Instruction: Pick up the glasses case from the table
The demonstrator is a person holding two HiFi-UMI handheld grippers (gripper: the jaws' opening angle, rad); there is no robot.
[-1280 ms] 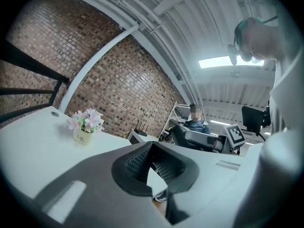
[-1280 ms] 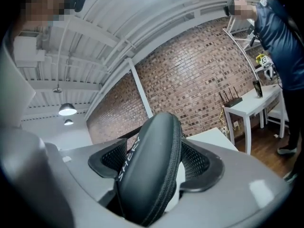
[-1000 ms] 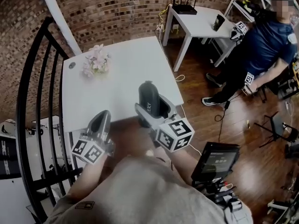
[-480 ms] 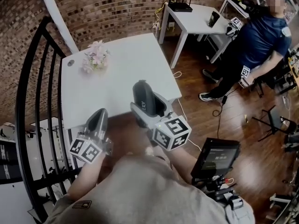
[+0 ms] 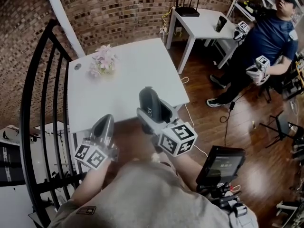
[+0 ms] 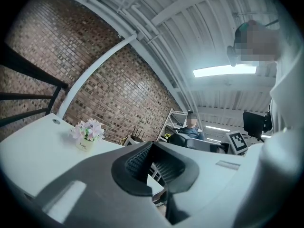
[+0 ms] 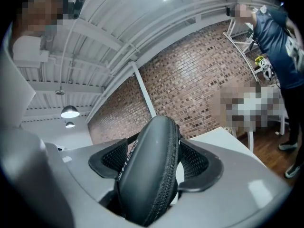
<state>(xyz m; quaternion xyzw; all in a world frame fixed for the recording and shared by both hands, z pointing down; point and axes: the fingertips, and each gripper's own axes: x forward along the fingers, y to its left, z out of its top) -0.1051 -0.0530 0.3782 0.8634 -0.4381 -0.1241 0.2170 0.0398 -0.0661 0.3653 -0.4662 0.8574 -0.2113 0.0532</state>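
Note:
The glasses case (image 5: 151, 102) is dark and oval with a zip round its edge. It stands upright between the jaws of my right gripper (image 5: 155, 109), held off the white table (image 5: 128, 75) over its near edge. In the right gripper view the glasses case (image 7: 151, 172) fills the gap between the ribbed pads (image 7: 195, 159), which press on both its sides. My left gripper (image 5: 105, 123) hovers to the left, in front of the table's near edge, tips together and holding nothing. In the left gripper view my left gripper (image 6: 153, 148) points level across the table.
A small pot of pink flowers (image 5: 103, 61) stands at the table's far left. A black stair railing (image 5: 33, 103) runs along the left. A second white table (image 5: 202, 25) with a router stands behind, a seated person (image 5: 268, 37) is at right, and a monitor (image 5: 219, 163) at lower right.
Both grippers have drifted slightly in front of the table. The case stays gripped in the right one. The seated person has moved their hands.

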